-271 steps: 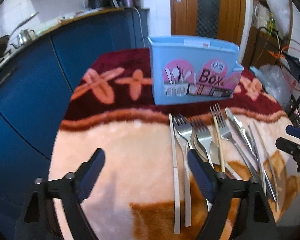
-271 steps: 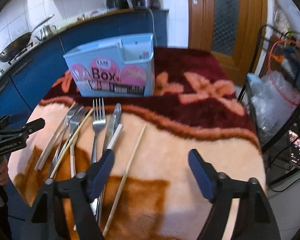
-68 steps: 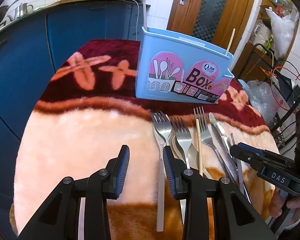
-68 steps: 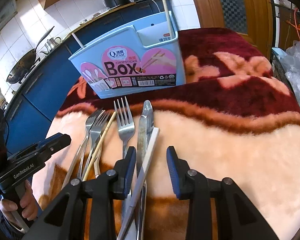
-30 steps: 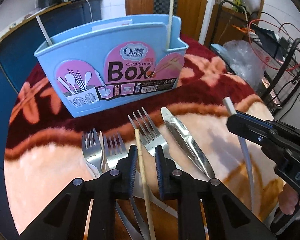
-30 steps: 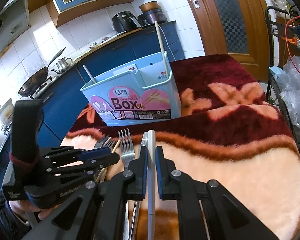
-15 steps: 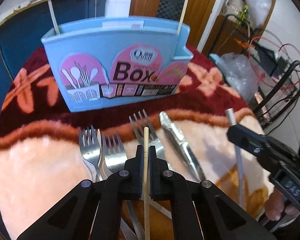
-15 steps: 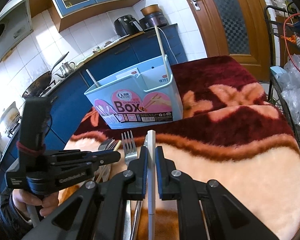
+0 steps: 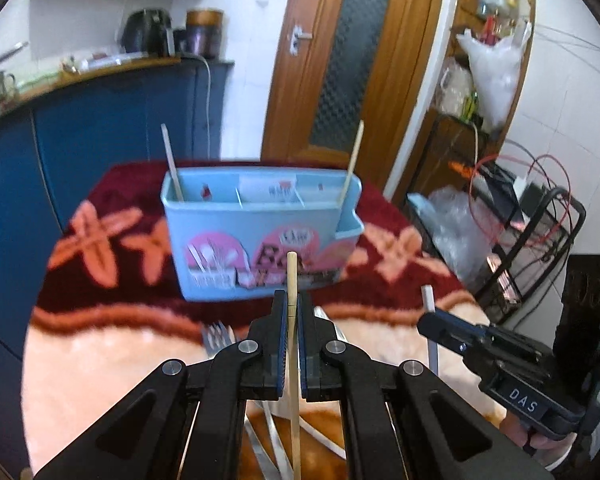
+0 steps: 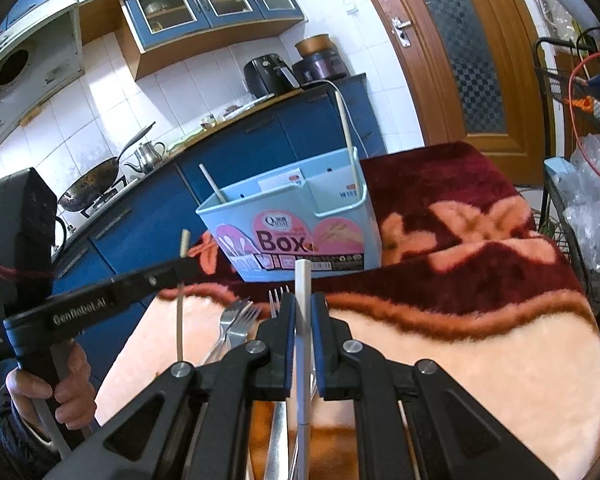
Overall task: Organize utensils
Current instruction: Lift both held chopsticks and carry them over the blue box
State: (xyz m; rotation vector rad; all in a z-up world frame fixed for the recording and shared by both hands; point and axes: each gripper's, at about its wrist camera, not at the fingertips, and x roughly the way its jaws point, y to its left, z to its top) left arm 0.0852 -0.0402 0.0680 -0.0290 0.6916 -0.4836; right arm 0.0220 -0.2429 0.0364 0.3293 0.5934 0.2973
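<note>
While two chopsticks already stand in the blue chopsticks box [image 9: 260, 232], a white one [image 9: 171, 162] in the left end compartment and a wooden one [image 9: 352, 160] in the right end, most of the cutlery is not yet sorted. The left gripper [image 9: 291, 312] is clamped on a wooden chopstick [image 9: 292, 280], raised off the blanket and pointing at the box front. The right gripper [image 10: 302, 312] pinches a white chopstick [image 10: 302, 280], also clear of the table. Forks [image 10: 240, 320] and other steel pieces lie on the plush blanket [image 10: 480, 340] in front of the box. My judgement: an early stage, with both held chopsticks next to go in.
</note>
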